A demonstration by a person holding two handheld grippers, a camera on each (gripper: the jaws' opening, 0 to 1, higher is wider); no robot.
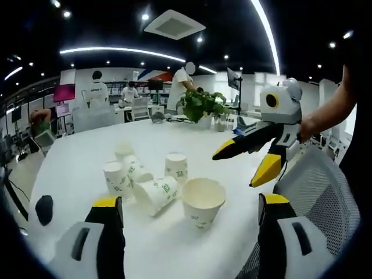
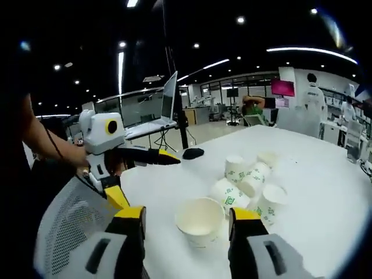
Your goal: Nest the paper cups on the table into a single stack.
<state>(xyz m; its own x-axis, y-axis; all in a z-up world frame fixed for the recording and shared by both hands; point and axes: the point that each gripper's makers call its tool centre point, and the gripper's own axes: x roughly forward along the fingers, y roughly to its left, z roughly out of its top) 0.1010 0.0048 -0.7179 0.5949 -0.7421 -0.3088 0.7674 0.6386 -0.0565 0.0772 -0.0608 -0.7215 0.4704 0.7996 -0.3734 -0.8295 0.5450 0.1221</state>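
Several white paper cups with green print cluster on the white table [image 1: 75,151]. One open cup [image 1: 202,200] [image 2: 199,220] stands upright nearest me. A cup [image 1: 156,195] [image 2: 229,195] lies on its side beside it. Others stand upside down behind, among them one [image 1: 176,167] [image 2: 270,203] and another [image 1: 114,177] [image 2: 235,167]. My left gripper [image 1: 190,200] [image 2: 145,177] is open, its jaws framing the upright cup from a distance. My right gripper [image 2: 187,214] [image 1: 244,163] is open too, held above the table edge, with nothing between its fingers.
A grey mesh chair [image 1: 319,192] [image 2: 64,226] stands at the near table edge under the grippers. A black mouse [image 2: 193,153] [image 1: 44,209] lies on the table. A potted plant [image 1: 200,104] sits at the far end, and people stand in the background.
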